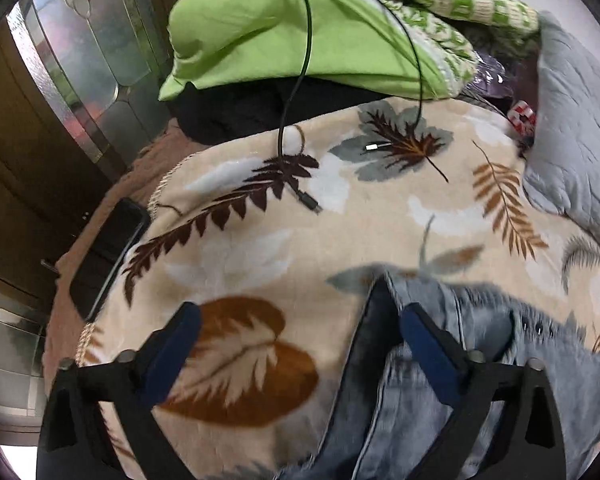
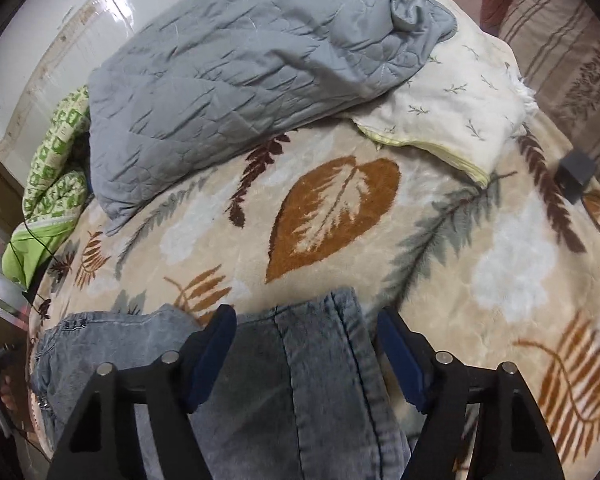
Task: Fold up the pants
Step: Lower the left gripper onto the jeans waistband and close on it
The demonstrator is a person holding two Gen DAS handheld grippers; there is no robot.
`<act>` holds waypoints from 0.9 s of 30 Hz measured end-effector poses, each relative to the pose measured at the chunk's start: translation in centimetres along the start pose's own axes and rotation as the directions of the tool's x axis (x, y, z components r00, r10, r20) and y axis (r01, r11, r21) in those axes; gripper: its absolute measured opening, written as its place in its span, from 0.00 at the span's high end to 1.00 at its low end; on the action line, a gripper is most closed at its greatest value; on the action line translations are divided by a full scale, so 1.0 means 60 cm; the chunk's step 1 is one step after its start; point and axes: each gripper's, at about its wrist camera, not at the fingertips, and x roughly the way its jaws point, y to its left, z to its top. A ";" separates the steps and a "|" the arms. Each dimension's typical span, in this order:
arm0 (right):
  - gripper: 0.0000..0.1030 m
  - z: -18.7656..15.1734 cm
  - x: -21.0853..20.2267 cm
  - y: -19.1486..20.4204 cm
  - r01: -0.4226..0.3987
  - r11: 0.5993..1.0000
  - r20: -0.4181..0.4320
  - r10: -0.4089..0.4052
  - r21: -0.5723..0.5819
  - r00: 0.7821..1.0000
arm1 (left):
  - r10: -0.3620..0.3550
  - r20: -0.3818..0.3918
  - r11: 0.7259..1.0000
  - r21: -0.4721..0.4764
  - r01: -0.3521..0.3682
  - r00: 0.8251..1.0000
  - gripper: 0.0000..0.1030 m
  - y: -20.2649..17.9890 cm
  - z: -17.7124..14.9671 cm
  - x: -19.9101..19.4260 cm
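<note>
Light blue denim pants (image 1: 480, 360) lie on a beige leaf-print blanket (image 1: 260, 240). In the left wrist view my left gripper (image 1: 300, 312) is open; its right finger (image 1: 428, 352) rests over the pants' raised edge, its left finger (image 1: 172, 344) over bare blanket. In the right wrist view the pants (image 2: 300, 380) lie flat with their end pointing away. My right gripper (image 2: 306, 316) is open, its fingers either side of that end, just above the denim.
A green pillow (image 1: 280, 40) and a black cable (image 1: 300, 80) lie at the far side, a black phone (image 1: 108, 252) at the blanket's left edge. A grey quilted pillow (image 2: 240, 80), a cream pillow (image 2: 460, 112) and a dark charger block (image 2: 576, 172) lie beyond the pants.
</note>
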 end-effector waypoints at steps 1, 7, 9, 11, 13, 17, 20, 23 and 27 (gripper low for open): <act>0.26 0.003 0.004 0.000 -0.003 1.000 -0.002 0.003 0.002 1.000 | -0.012 -0.012 1.000 -0.011 0.012 1.000 0.11 0.001 0.007 0.007; 0.26 0.012 0.026 0.003 0.013 1.000 -0.027 -0.014 -0.020 1.000 | -0.115 -0.118 0.993 -0.026 0.112 0.986 0.17 -0.033 0.026 0.060; 0.26 0.013 0.029 0.000 0.016 1.000 -0.029 -0.016 -0.014 0.999 | -0.129 -0.157 0.992 -0.021 0.127 0.979 0.22 -0.050 0.026 0.078; 0.26 0.015 0.030 -0.003 0.010 1.000 -0.031 -0.011 -0.006 0.999 | -0.117 -0.188 0.993 -0.026 0.114 0.975 0.39 -0.061 0.026 0.097; 0.26 0.016 0.028 -0.004 0.013 1.000 -0.029 -0.013 -0.007 1.000 | -0.162 -0.227 0.987 -0.056 0.153 0.960 0.59 -0.066 0.025 0.116; 0.26 0.018 0.026 -0.006 0.021 1.000 -0.029 -0.022 -0.016 0.999 | -0.195 -0.242 0.980 -0.082 0.180 0.951 0.72 -0.074 0.020 0.128; 0.26 0.022 0.023 -0.011 0.006 1.000 -0.027 -0.006 -0.008 1.000 | -0.226 -0.233 0.974 -0.076 0.214 0.946 0.80 -0.080 0.021 0.122; 0.26 0.029 0.023 -0.015 -0.019 1.000 -0.042 0.018 -0.015 0.999 | -0.222 -0.219 0.975 -0.061 0.214 0.950 0.80 -0.089 0.024 0.118; 0.26 0.036 0.032 -0.019 -0.033 0.999 -0.078 0.032 -0.020 0.996 | -0.236 -0.256 0.972 -0.081 0.223 0.937 0.59 -0.101 0.022 0.136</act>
